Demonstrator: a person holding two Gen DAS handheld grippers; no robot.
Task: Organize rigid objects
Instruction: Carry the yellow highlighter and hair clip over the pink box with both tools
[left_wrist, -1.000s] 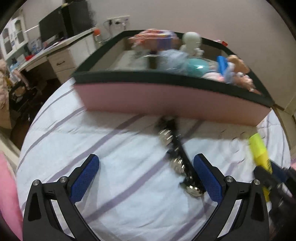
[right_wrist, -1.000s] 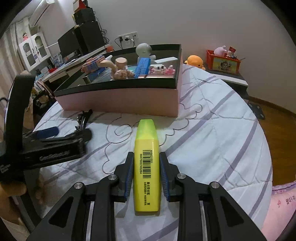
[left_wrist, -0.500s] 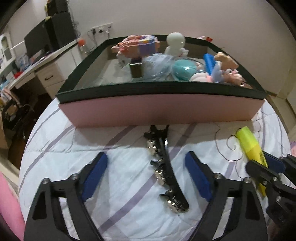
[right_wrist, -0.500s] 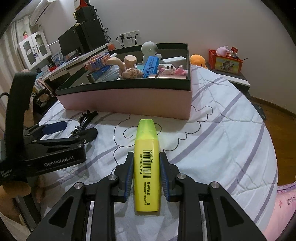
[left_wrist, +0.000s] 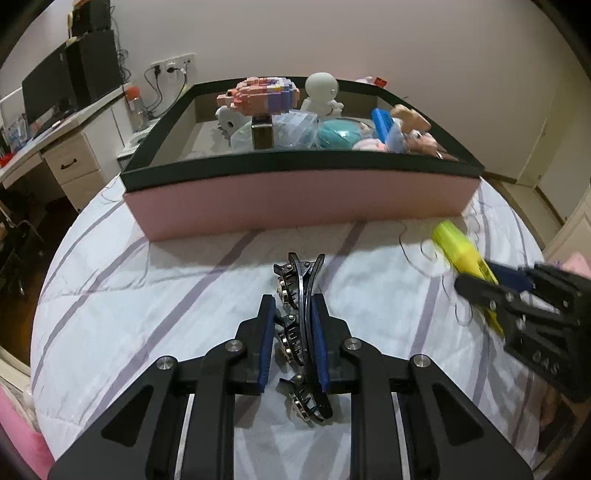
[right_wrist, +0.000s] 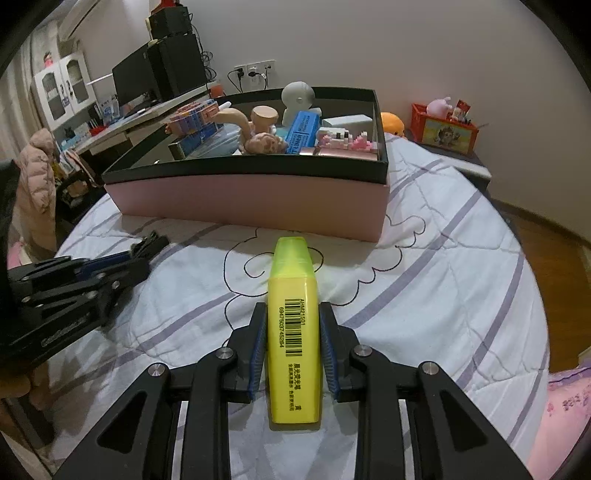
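Note:
A black hair clip (left_wrist: 300, 295) with silver studs lies on the striped bedspread. My left gripper (left_wrist: 293, 314) is shut on the hair clip, blue pads on both its sides; the clip's tip also shows in the right wrist view (right_wrist: 149, 240). My right gripper (right_wrist: 292, 325) is shut on a yellow highlighter (right_wrist: 293, 317) with a barcode, held just above the bed; it also shows in the left wrist view (left_wrist: 461, 254). A pink box with a black rim (left_wrist: 295, 199) stands ahead, full of toys and small items; it also shows in the right wrist view (right_wrist: 258, 199).
The box holds a brick-built figure (left_wrist: 258, 94), a white figurine (left_wrist: 322, 90), a blue case (right_wrist: 303, 131) and a pink brick model (right_wrist: 347, 142). A desk with a monitor (right_wrist: 136, 77) is at the left. An orange crate (right_wrist: 445, 127) stands at the right.
My left gripper has closed from wide open onto the hair clip, which now lies straight between the pads. The right gripper keeps its hold on the highlighter and has moved slightly nearer the box.

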